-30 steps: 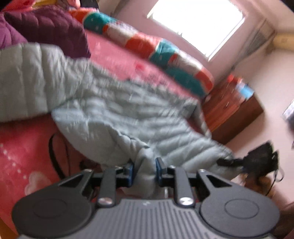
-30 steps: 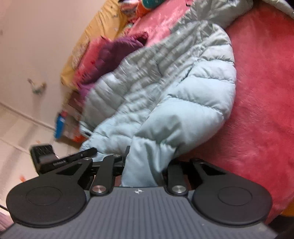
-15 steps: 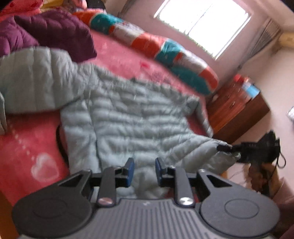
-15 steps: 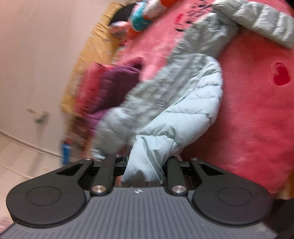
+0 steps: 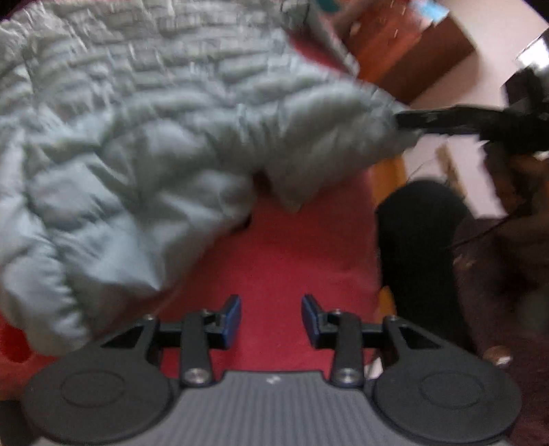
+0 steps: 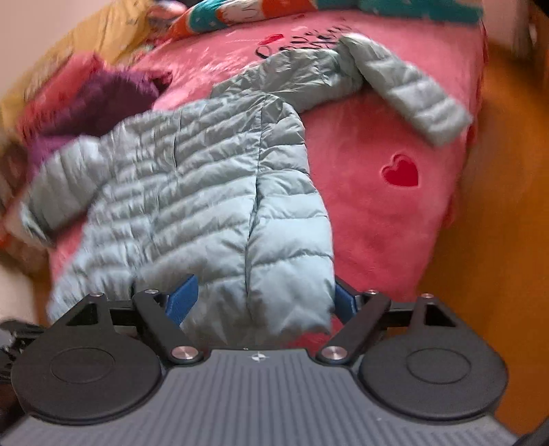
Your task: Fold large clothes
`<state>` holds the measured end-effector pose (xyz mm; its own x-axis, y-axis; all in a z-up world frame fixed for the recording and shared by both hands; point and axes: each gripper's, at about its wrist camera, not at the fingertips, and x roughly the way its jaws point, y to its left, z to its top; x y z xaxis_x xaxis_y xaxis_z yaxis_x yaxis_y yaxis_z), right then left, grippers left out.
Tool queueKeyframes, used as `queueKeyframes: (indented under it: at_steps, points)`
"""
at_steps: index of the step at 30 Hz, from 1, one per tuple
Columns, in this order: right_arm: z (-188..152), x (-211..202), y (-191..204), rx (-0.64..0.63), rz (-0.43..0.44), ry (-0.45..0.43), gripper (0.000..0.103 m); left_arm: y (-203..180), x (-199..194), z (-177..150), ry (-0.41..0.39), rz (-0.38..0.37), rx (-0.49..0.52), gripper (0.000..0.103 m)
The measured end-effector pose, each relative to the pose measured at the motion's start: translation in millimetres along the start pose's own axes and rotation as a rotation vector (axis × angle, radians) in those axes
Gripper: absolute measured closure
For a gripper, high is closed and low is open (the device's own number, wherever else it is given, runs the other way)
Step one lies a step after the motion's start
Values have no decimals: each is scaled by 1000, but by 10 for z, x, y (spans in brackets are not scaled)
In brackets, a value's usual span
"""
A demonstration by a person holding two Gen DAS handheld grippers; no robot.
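A pale grey-blue quilted jacket (image 6: 206, 192) lies spread on the pink-red blanket (image 6: 377, 219), one sleeve (image 6: 411, 92) stretched to the far right. My right gripper (image 6: 262, 298) has its jaws opening wide. The jacket's hem lies loosely between the blue pads (image 6: 182, 298), which do not press on it. In the left wrist view the jacket (image 5: 137, 137) fills the upper left. My left gripper (image 5: 271, 319) hovers over bare blanket (image 5: 291, 260) just off the hem, jaws opening with nothing between them. The right gripper's black body (image 5: 456, 118) shows at the jacket's right corner.
A purple jacket (image 6: 103, 99) and a colourful quilt (image 6: 240, 13) lie at the bed's far side. A wooden cabinet (image 5: 405, 51) stands beyond the bed. The bed's orange edge (image 6: 497, 223) drops off on the right. A dark shape (image 5: 422, 233) sits beside the bed.
Both grippers have let go of the jacket's hem and their jaws have spread. The jacket has dropped flat on the bed. The left gripper has tipped down and drawn back over the blanket.
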<state>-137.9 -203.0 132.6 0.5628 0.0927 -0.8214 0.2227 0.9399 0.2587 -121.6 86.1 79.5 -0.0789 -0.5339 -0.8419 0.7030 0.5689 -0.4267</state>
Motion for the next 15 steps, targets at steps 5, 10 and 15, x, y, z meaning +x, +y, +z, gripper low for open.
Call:
queueKeyframes:
  at_steps: [5, 10, 15]
  points:
    - [-138, 261, 92, -18, 112, 204, 1, 118, 6, 169, -83, 36, -2, 67]
    - [-245, 680, 272, -19, 295, 336, 1, 99, -425, 440, -280, 61, 51, 67]
    - [-75, 741, 351, 10, 414, 241, 2, 195, -701, 768, -407, 140, 68, 65]
